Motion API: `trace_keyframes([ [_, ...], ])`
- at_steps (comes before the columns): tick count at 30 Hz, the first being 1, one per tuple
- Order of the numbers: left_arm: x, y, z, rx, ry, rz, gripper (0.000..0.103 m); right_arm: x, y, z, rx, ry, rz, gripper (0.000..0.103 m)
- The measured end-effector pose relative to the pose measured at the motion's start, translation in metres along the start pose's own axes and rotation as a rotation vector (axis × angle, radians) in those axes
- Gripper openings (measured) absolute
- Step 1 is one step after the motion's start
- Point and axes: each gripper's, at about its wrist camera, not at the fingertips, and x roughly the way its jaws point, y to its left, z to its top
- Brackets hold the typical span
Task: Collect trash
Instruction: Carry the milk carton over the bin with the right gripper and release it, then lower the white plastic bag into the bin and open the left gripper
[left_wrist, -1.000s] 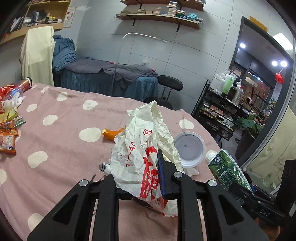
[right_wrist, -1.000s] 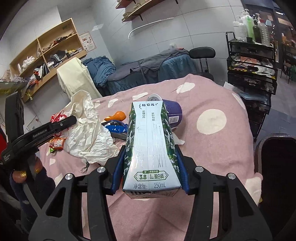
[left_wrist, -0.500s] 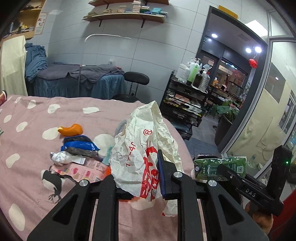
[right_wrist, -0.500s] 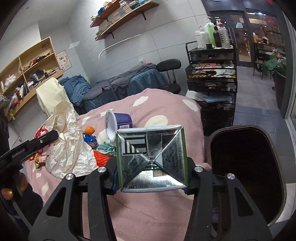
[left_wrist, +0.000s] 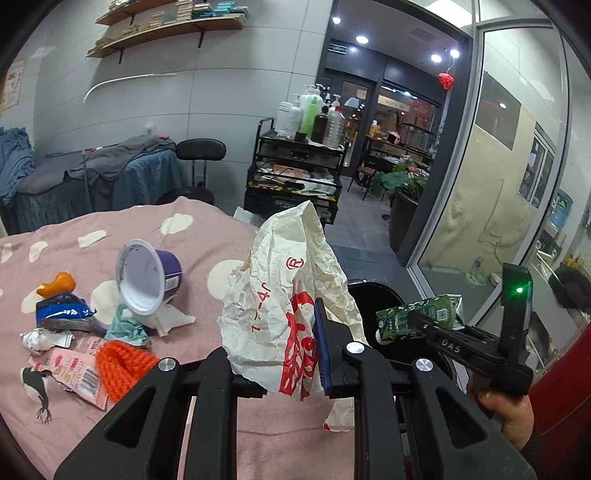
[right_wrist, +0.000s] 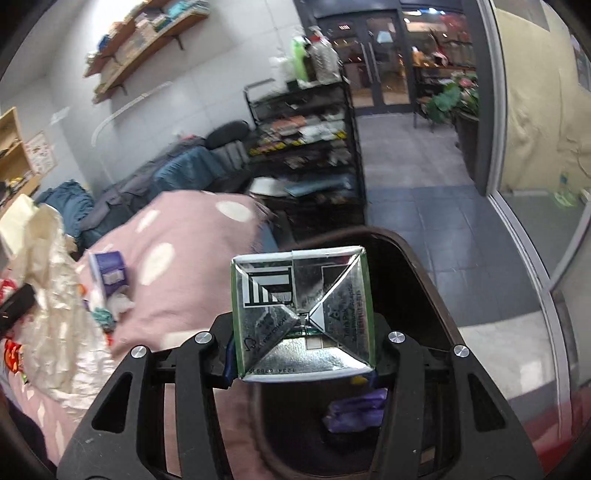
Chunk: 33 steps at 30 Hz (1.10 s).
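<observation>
My left gripper (left_wrist: 273, 369) is shut on a crumpled white paper bag with red print (left_wrist: 291, 291), held above the pink table edge. My right gripper (right_wrist: 301, 363) is shut on a green milk carton (right_wrist: 301, 314), its silver bottom facing the camera, held over the open black trash bin (right_wrist: 417, 280). From the left wrist view the carton (left_wrist: 417, 317) lies on its side above the bin (left_wrist: 373, 295). A purple scrap (right_wrist: 354, 410) lies inside the bin.
On the pink polka-dot tablecloth (left_wrist: 92, 240) lie a tipped purple cup (left_wrist: 147, 280), an orange knitted piece (left_wrist: 122, 365), a pink wrapper (left_wrist: 74, 373), a blue packet (left_wrist: 62, 310) and tissues. A black trolley with bottles (left_wrist: 295, 166) stands behind.
Both grippers have swung right, away from the table. The carton has moved from above the table to over the bin. The bag stays clamped.
</observation>
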Motion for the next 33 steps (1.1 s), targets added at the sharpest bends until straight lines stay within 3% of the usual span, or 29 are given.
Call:
trace_keyframes([
  [6, 0.026, -0.023, -0.004, 0.06, 0.041, -0.015, 0.019, 0.047, -0.026, -0.021, 0.031, 0.156, -0.047, 0.05],
  [13, 0.045, -0.037, -0.011, 0.086, 0.087, -0.023, 0.019, 0.076, -0.036, -0.038, 0.052, 0.242, -0.08, 0.051],
  [15, 0.049, -0.039, -0.012, 0.093, 0.096, -0.025, 0.019, 0.08, -0.039, -0.042, 0.069, 0.249, -0.074, 0.057],
  [17, 0.049, -0.043, -0.013, 0.1, 0.1, -0.023, 0.019, 0.079, -0.042, -0.043, 0.092, 0.241, -0.062, 0.069],
  [23, 0.057, -0.05, -0.013, 0.117, 0.124, -0.033, 0.019, 0.061, -0.045, -0.037, 0.115, 0.169, -0.074, 0.074],
  [33, 0.078, -0.084, -0.01, 0.2, 0.169, -0.07, 0.019, 0.002, -0.06, -0.012, 0.183, -0.042, -0.134, 0.082],
])
